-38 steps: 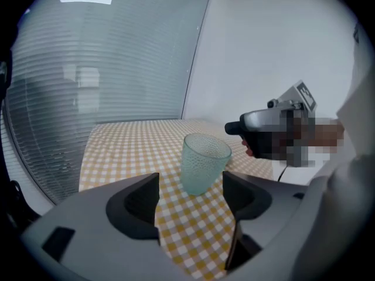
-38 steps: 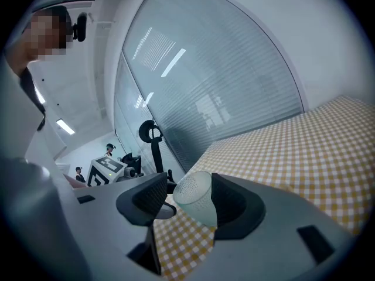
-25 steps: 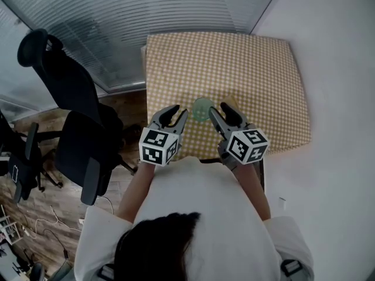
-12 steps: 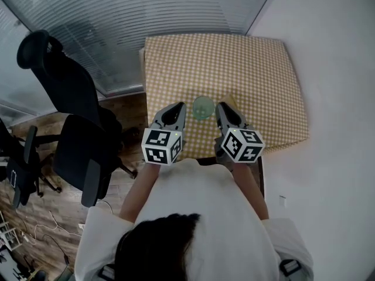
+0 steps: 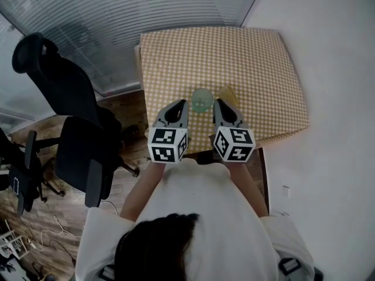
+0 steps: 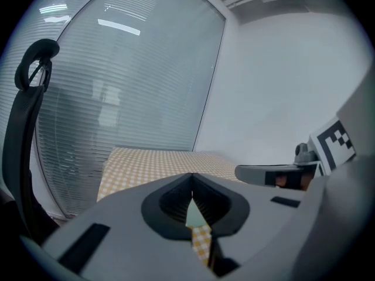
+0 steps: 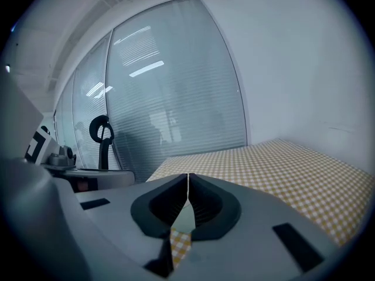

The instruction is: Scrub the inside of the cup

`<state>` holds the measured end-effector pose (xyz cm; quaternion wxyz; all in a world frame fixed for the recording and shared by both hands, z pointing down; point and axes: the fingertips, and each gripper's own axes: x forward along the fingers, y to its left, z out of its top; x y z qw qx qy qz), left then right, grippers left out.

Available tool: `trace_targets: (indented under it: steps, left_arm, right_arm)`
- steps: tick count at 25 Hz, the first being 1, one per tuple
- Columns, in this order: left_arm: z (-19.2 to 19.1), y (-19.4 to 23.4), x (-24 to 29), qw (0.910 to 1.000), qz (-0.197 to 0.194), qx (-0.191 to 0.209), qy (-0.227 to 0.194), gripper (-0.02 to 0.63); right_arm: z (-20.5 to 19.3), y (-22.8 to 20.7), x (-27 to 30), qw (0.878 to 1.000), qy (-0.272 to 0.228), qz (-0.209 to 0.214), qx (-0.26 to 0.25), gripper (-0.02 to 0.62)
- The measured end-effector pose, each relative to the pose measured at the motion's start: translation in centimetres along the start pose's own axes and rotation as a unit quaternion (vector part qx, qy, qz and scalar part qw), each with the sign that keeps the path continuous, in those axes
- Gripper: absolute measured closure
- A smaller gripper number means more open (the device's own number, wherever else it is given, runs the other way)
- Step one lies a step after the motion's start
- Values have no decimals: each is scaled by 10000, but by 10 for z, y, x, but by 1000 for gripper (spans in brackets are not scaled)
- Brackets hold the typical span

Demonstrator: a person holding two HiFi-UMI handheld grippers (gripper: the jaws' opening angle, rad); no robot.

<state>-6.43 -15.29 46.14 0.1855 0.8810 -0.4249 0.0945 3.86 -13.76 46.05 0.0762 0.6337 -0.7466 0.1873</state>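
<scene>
Fingers of the left gripper are sitting pressed together at the tips with nothing clamped between them. Fingers of the right gripper have just been closing and are now meeting tip to tip, also on nothing. Both grippers are pointing away from the person, side by side, marker cubes nearest the body.

Cup: pale green, standing upright on the surface near its front edge. It is lying just past the fingertips, in the gap between the two grippers and held by neither. The left tips are staying clear of its wall. The right tips are coming very close, and the head view is not settling whether they are touching.

Hard to make out:
- In each gripper view a pale green patch is showing through the small opening behind the closed tips, over checked cloth. Too little is showing to tell what it is.
- A flat yellowish item is lying just right of the cup, partly hidden by the right gripper and blending into the cloth. Its kind is not readable.
- The cup's inside is showing only as a pale disc from above, so its contents cannot be told.

Farther out, yellow-and-white checked cloth is covering the whole surface up to the slatted blinds. A black office chair is standing off to the left on wooden floor.
</scene>
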Motion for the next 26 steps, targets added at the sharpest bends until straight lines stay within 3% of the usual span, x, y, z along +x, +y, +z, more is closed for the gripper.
trace_targets:
  steps: [8,21,26]
  left_arm:
    - [-13,-4,0,9996,33,137,261,596]
    - [-14,-9,-3,9994,-27,340,75,596]
    - [-23,-4,-6,9993,88,295,232,596]
  right_arm:
    - [-7,10,-6,9996,74,-18,-272,561]
    - [-20,24,-6,9991,283,95,-288,561]
    - [-26,29,-10,9991,322,98,-272,561]
